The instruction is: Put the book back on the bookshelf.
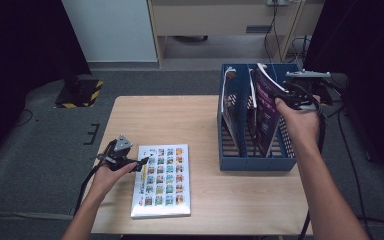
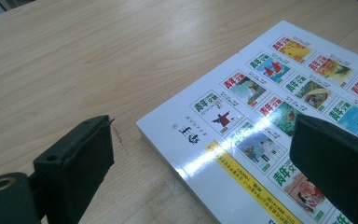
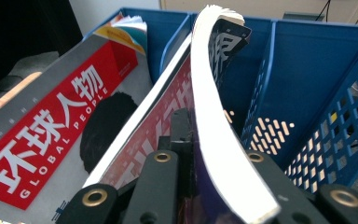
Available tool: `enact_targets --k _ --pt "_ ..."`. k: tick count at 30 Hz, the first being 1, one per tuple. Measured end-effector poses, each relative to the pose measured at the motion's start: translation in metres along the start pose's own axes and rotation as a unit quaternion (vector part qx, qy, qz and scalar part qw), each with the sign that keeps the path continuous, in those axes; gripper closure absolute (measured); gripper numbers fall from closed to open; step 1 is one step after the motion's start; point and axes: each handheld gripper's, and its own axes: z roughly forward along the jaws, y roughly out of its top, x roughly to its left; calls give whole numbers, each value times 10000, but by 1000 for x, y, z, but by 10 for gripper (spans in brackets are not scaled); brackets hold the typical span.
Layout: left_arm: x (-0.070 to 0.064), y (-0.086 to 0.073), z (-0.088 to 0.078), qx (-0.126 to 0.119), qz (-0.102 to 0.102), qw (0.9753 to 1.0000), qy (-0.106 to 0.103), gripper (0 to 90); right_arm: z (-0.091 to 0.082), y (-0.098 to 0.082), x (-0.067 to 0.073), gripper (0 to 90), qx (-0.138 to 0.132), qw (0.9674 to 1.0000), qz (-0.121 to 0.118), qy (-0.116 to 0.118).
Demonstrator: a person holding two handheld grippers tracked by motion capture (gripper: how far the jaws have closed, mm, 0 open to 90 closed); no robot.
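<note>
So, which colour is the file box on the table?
Blue; the file box shows best in the right gripper view.

"GLOBAL PEOPLE" (white on red) on the magazine (image 3: 60,121)

mag (image 3: 223,154) lower end hid by jaws | book (image 2: 279,140) — cut off at rt/btm edge

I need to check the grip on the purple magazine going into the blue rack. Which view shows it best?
The right gripper view: the right gripper is shut on the purple magazine, its pages bowing. The high view shows the magazine leaning in the blue rack, the grip small.
</note>
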Motion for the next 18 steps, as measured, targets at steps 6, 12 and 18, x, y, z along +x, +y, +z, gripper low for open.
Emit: enact_targets --k 6,12,18 --pt "0 0 -1 2 -3 10000 6 59 10 -13 2 826 159 9999 5 25" --pt "0 0 0 6 -7 10000 -3 59 13 -18 4 824 297 9996 -28 27" --pt "1 0 -2 -27 -33 10000 3 59 15 -19 6 820 433 9990 -67 50"
